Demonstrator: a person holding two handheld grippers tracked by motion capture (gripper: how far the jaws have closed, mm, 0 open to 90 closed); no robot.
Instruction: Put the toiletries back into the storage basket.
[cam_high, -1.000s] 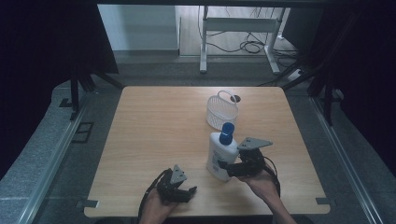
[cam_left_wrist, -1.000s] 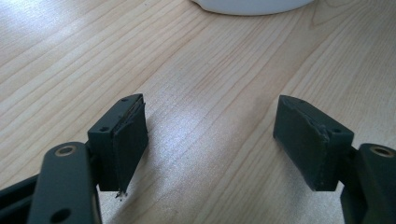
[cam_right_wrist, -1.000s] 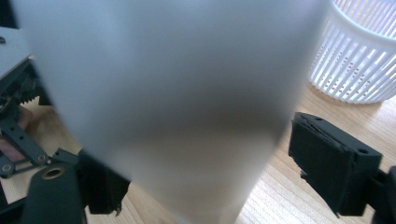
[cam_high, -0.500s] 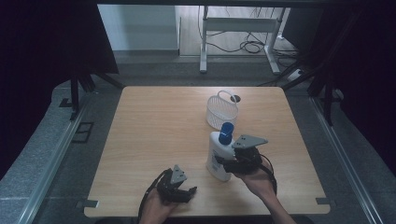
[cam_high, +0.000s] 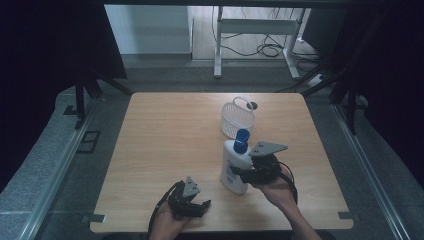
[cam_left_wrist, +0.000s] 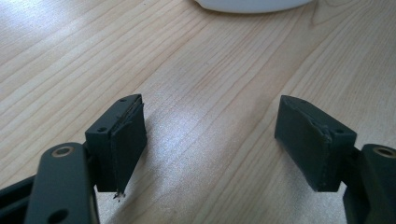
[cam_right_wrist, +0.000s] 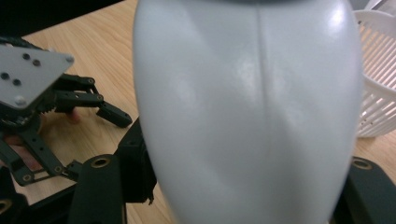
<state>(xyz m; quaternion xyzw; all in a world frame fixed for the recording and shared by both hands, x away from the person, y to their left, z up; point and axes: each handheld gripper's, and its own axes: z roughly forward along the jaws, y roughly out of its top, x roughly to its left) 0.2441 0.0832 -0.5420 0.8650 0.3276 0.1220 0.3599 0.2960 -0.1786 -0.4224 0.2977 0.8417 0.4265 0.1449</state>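
**Right tool clamps the bottle, basket waits behind**

A light wooden desk (cam_high: 165, 145) fills the middle of the high view, ringed by dark curtains and grey floor, and it carries just two things. The larger is a white bottle (cam_high: 235, 167) with a blue cap (cam_high: 242, 140), standing upright toward the near right part of the desk. Just behind it, apart from it and farther from the person, stands a white slatted basket (cam_high: 237, 119) with a hoop handle, upright and seemingly with nothing in it.

The right tool (cam_high: 241, 174) comes in from the bottle's right side and, its jaws having just been closing, now pinches the bottle's lower body between them; in the right gripper view the pale, seamed plastic (cam_right_wrist: 247, 112) sits squarely between the two black jaws, with the basket (cam_right_wrist: 376, 74) showing at the right edge. The left tool (cam_high: 198, 205) rests low near the front edge of the desk, well to the left of the bottle, its jaws spread and holding nothing. In the left gripper view bare wood grain lies between the two pads (cam_left_wrist: 126, 140), with a sliver of the bottle's base (cam_left_wrist: 252, 4) at the top.

By the look of it, the grasp is made and the carrying is not: the bottle appears to stand on the desk yet. Lifting it and setting it into the basket, the likely destination, remains to be done.
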